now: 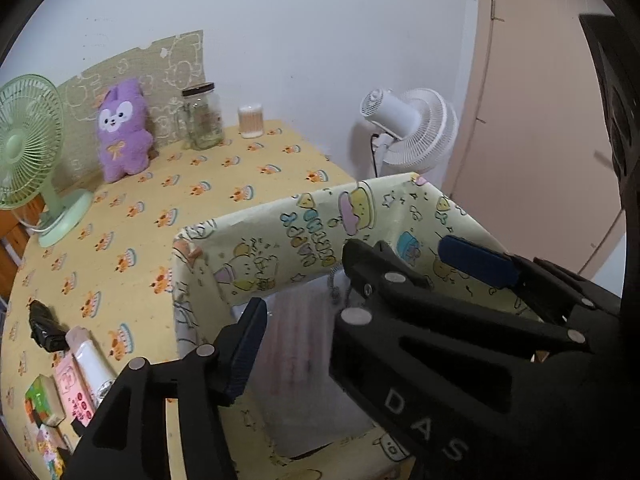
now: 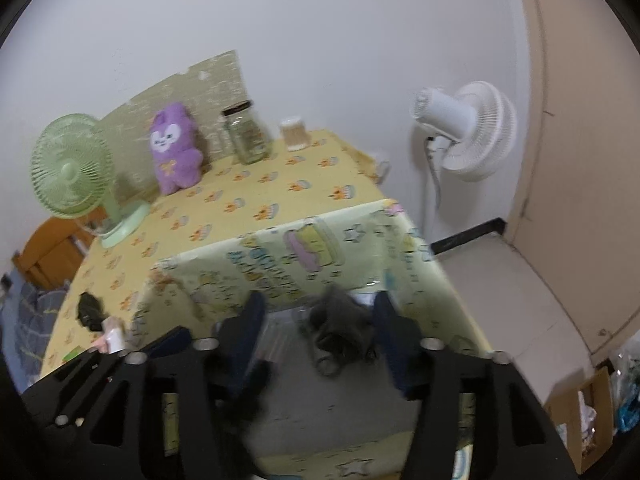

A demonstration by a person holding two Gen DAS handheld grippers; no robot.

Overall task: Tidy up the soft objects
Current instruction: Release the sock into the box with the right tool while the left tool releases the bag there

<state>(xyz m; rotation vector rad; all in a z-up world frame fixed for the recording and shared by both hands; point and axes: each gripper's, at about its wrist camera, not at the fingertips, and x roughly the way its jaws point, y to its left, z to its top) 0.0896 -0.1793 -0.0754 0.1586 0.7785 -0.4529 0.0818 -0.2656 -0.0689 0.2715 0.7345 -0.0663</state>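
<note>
A cartoon-print fabric box (image 1: 280, 216) stands on the table, and both grippers reach into it. My left gripper (image 1: 320, 344) is open. Its left pad (image 1: 246, 344) is bare, and its right finger is hidden behind the right gripper (image 1: 416, 256). A pink-and-white striped soft item (image 1: 296, 352) lies inside the box. In the right wrist view my right gripper (image 2: 320, 328) is open, with a blurred dark grey fuzzy toy (image 2: 340, 324) on a chain between its fingers, nearer the right pad (image 2: 390, 332). A purple plush (image 1: 122, 132) leans on the back wall.
On the yellow cake-print tablecloth (image 1: 200, 184) stand a green fan (image 1: 28, 140), a glass jar (image 1: 202, 118) and a cotton-swab tub (image 1: 251, 120). Small packets (image 1: 76, 384) and a black object (image 1: 44, 324) lie at the front left. A white fan (image 1: 412, 128) stands beyond the table.
</note>
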